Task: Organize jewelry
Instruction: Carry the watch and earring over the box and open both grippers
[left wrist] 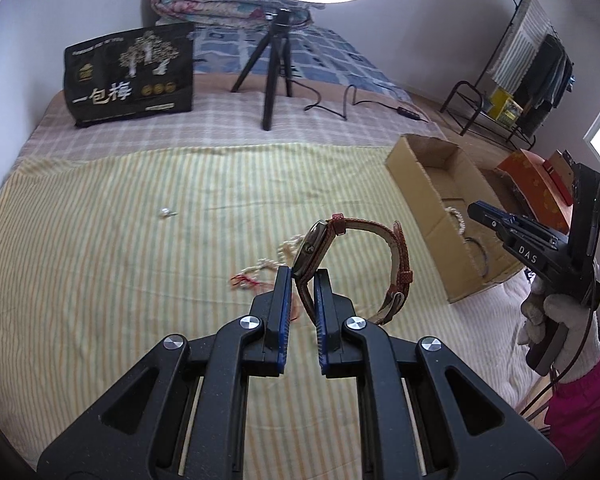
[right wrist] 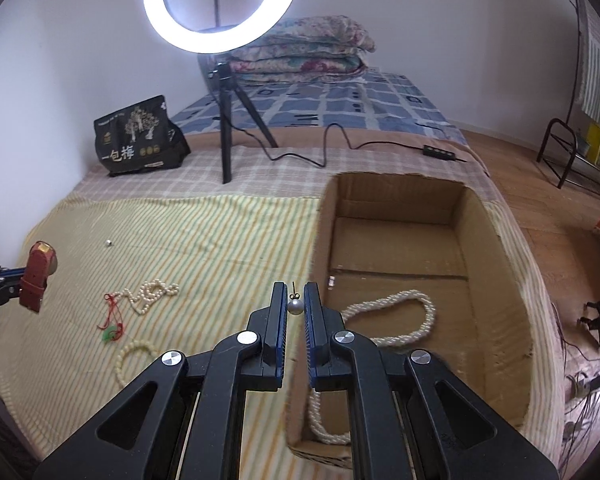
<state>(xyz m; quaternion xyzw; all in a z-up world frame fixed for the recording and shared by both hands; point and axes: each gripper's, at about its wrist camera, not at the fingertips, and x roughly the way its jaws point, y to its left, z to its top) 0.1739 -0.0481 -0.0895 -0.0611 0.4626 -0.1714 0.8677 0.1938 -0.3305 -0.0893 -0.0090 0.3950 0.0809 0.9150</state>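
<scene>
The left gripper (left wrist: 303, 276) has its jaws clamped on a watch (left wrist: 320, 248) above the bed (left wrist: 100, 260). The right gripper (right wrist: 296, 294) pinches a pearl earring (right wrist: 295, 306) near the box (right wrist: 500, 280), which holds a pearl necklace (right wrist: 404, 300).

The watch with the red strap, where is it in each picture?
Left wrist view: the watch sits at centre, clamped in the left gripper.
Right wrist view: the watch is at the far left edge.
Shared landmark: the cardboard box.
</scene>
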